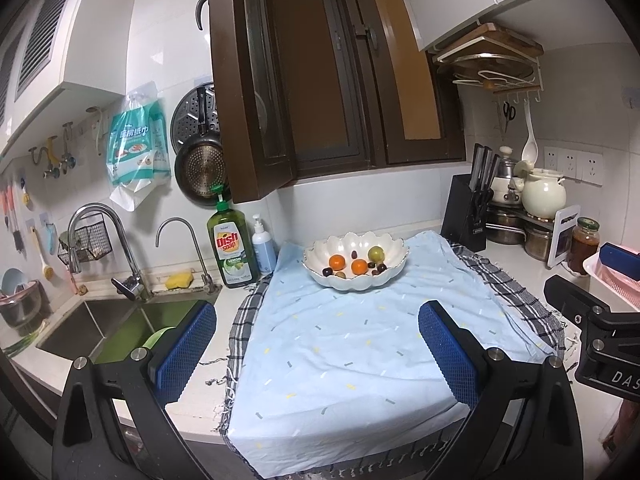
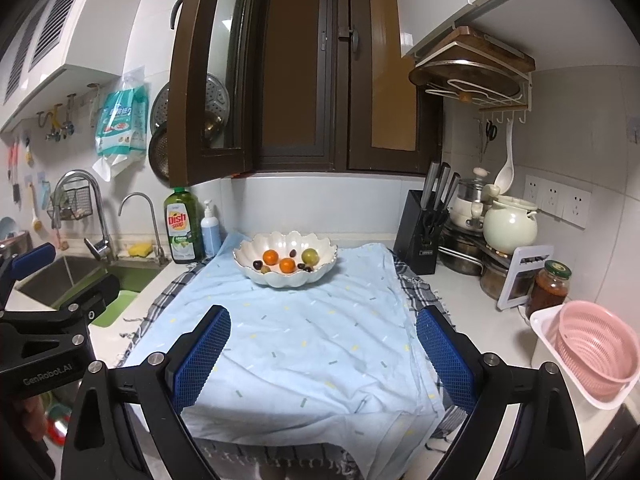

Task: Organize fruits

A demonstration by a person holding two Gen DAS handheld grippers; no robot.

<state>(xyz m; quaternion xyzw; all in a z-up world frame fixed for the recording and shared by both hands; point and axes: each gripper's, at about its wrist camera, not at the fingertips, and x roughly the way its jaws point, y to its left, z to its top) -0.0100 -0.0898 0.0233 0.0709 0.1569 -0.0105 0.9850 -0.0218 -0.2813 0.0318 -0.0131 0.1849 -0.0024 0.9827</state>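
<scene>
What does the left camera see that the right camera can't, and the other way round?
Only the left view shows the frying pan hanging whole on the wall, and a blue bowl by the sink. Only the right view shows the whole pink colander. Both show the white bowl with two oranges and a green fruit, the blue cloth, the dish soap and the knife block. Each view shows its own tool open, left and right.

White tiled wall [image 1: 172, 32]; dark brown window [image 2: 304, 68], one sash swung inward. White cabinets [image 1: 60, 40] above steel sink [image 1: 92, 328]. White counter [image 2: 480, 320]. Sockets [image 2: 556, 204] on right wall. Hanging rack [image 2: 472, 68] under right cabinet.
</scene>
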